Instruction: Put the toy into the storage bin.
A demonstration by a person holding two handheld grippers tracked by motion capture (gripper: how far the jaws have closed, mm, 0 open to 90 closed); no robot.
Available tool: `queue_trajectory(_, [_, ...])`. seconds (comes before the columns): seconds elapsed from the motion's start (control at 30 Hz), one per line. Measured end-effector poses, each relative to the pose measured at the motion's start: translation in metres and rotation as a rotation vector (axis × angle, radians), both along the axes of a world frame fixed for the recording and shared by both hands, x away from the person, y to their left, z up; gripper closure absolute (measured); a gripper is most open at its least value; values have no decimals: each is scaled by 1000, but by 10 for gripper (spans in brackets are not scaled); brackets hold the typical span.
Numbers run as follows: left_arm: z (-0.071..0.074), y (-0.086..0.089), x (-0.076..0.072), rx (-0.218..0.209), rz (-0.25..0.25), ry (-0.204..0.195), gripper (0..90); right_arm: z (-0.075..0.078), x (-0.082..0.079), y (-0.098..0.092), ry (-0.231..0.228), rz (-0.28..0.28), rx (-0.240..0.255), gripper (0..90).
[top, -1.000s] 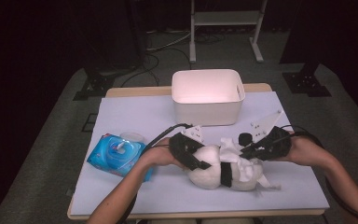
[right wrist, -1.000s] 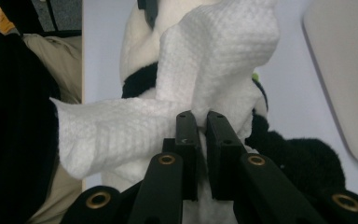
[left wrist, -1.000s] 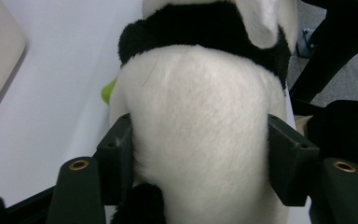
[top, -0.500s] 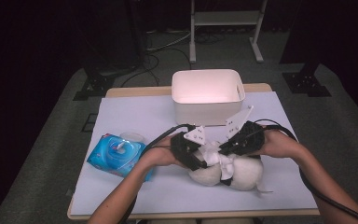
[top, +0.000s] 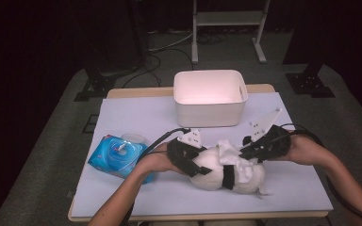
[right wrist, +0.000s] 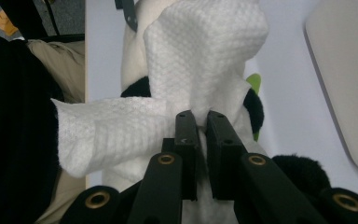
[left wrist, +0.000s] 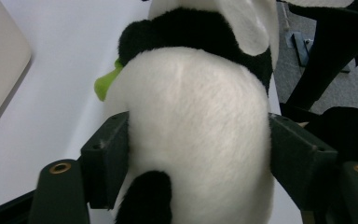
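Note:
A black-and-white panda plush lies on the white table cover. My left gripper holds its round white body; the pads touch both flanks, and the jaws have just been opening with the plush still between them. My right gripper hovers over the plush from the right, shut on a white textured wipe. In the right gripper view the wipe bunches out ahead of the shut gripper, draped against the plush. A green bit sticks out beside the panda's black band.
A white bin stands behind the plush at the table's middle back. A blue wipes pack lies at the left, by the person's left forearm. The table's front edge runs close below the plush.
The right gripper with the wipe swept left across the plush and has come back toward the right. The left hand stayed put on the plush.

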State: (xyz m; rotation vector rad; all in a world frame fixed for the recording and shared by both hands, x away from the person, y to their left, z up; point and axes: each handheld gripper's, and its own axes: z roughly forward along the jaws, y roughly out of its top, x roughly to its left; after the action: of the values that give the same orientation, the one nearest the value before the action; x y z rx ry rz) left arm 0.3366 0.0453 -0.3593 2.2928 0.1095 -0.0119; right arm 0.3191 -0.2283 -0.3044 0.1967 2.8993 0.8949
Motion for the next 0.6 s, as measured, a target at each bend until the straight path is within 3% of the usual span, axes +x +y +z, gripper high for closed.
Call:
queue_trajectory(0.13, [1, -4, 5, 45, 33, 10, 110, -4, -5, -2, 1, 2, 4, 828])
queue_trajectory(0.23, [-2, -5, 5, 32, 1, 29, 168, -6, -7, -2, -16, 4, 2, 828])
queue_trajectory(0.37, [-3, -6, 2, 31, -6, 15, 285, -6, -8, 3, -28, 14, 2, 828])
queue_trajectory(0.6, [-2, -8, -1, 44, -10, 2, 291, -7, -5, 26, -33, 52, -5, 827])
